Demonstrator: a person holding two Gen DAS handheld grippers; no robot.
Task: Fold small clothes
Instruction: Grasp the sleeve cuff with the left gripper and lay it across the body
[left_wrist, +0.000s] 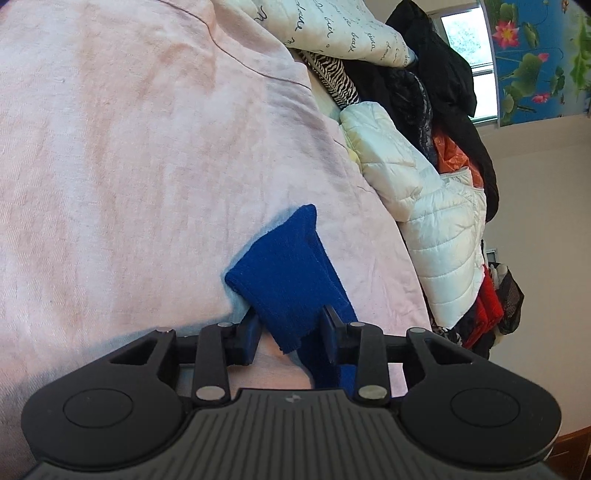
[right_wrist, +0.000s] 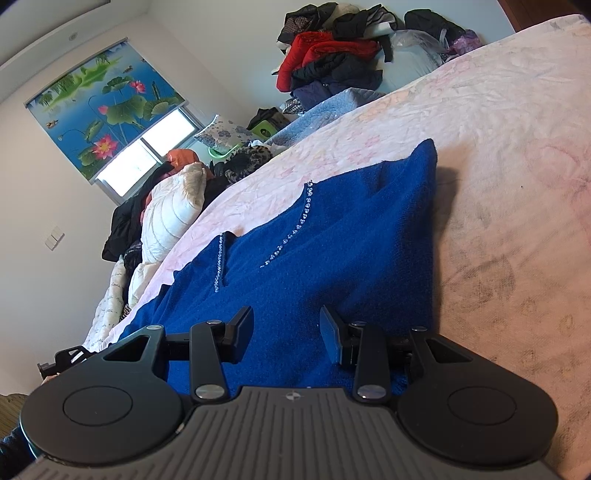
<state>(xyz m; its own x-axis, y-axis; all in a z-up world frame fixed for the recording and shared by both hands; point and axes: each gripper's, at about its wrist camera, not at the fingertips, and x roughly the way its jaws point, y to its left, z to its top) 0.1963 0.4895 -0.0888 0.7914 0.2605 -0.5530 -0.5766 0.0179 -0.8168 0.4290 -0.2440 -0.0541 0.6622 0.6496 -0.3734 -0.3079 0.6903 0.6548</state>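
A blue knit sweater (right_wrist: 351, 240) with lines of small beads lies spread on the pink bed sheet (right_wrist: 498, 166). In the left wrist view its blue sleeve (left_wrist: 284, 266) runs from the sheet into my left gripper (left_wrist: 290, 317), whose pads press on the sleeve from both sides, the cuff hanging below. My right gripper (right_wrist: 286, 321) sits at the near edge of the sweater's body. Its jaws stand partly apart and the blue fabric fills the gap right down to the gripper's base, so it holds the sweater.
A heap of clothes with a white puffer jacket (left_wrist: 424, 192) and dark garments lines the sheet's (left_wrist: 129, 166) far side. More clothes, red and black (right_wrist: 332, 55), are piled at the wall. A lotus-print blind (right_wrist: 103, 110) hangs over the window.
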